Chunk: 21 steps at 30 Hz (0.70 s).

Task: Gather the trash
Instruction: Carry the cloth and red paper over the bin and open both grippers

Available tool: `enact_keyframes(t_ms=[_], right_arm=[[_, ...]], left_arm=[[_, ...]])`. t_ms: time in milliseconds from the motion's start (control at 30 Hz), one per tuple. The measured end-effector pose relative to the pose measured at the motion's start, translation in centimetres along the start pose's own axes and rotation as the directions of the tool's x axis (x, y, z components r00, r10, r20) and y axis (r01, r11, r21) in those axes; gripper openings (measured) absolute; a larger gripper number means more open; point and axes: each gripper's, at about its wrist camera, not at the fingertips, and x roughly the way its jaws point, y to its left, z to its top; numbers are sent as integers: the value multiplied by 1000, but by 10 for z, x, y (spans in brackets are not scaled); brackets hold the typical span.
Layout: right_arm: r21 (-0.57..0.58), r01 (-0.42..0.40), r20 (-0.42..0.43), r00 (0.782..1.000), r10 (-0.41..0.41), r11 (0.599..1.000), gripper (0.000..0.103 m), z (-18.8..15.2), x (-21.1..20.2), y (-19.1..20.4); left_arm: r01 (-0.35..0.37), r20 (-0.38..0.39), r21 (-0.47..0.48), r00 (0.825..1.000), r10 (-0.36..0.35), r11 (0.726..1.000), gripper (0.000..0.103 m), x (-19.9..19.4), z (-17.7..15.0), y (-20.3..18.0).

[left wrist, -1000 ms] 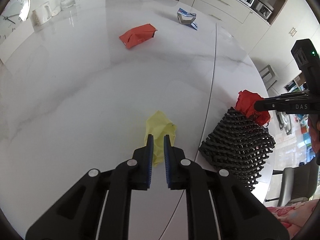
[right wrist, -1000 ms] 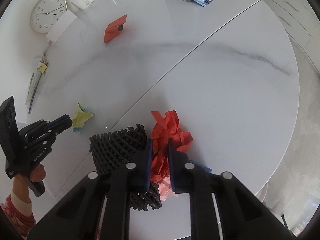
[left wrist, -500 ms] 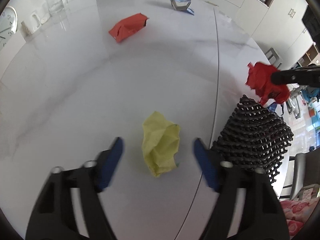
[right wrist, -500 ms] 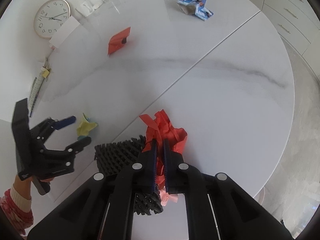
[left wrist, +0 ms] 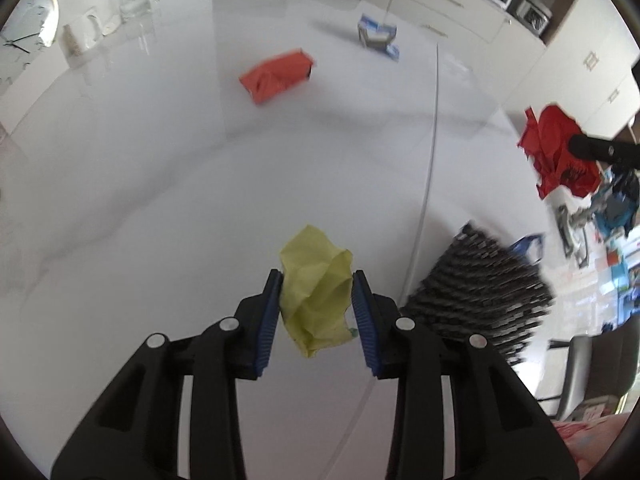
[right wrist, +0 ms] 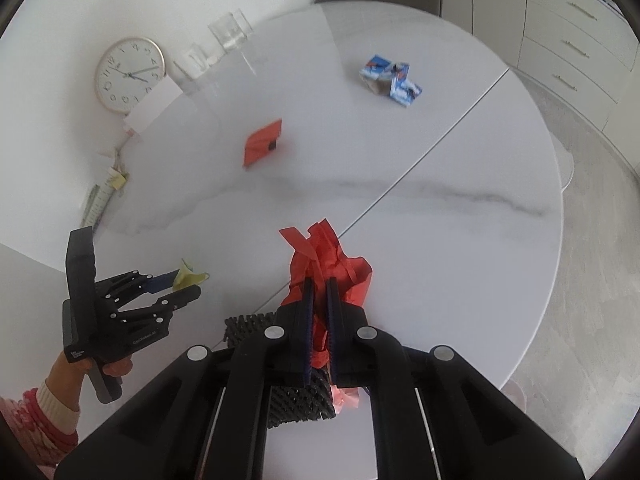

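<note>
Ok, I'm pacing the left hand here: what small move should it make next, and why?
Probably close the left gripper: its blue pads already flank the crumpled yellow paper on the marble table, but whether they have clamped it is unclear.

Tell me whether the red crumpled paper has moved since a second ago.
Yes. The red crumpled paper, clamped in the right gripper, rose off the table, above the black mesh basket.

White marble table: orange packet, blue carton, black mesh basket.
</note>
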Motion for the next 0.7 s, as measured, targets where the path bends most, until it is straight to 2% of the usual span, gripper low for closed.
enact_keyframes(t_ms=[133, 233, 300, 400, 500, 567, 700], right_arm=[[6, 7, 59, 998, -8, 1000, 7, -16, -44, -15], [38, 55, 73, 996, -58, 998, 7, -45, -78, -41], [61, 92, 67, 993, -96, 994, 7, -65, -92, -57], [112, 146, 44, 988, -151, 983, 7, -105, -109, -86], [155, 194, 9, 980, -197, 969, 7, -146, -116, -115], [175, 225, -19, 974, -225, 959, 7, -171, -113, -132], [211, 228, -49, 974, -223, 950, 7, -205, -98, -159]], left_arm=[[-46, 42, 33, 998, 44, 998, 35, -38, 5, -33], [-13, 86, 79, 996, 6, 997, 35, -66, 2, -78], [38, 90, 93, 995, -47, 995, 35, -72, 3, -113], [135, 57, 95, 988, -141, 986, 36, -70, 3, -164], [183, -1, 128, 983, -184, 975, 36, -57, -2, -216], [187, -29, 167, 982, -185, 968, 36, -49, -8, -243], [190, -112, 243, 980, -167, 951, 36, -30, -22, -298]])
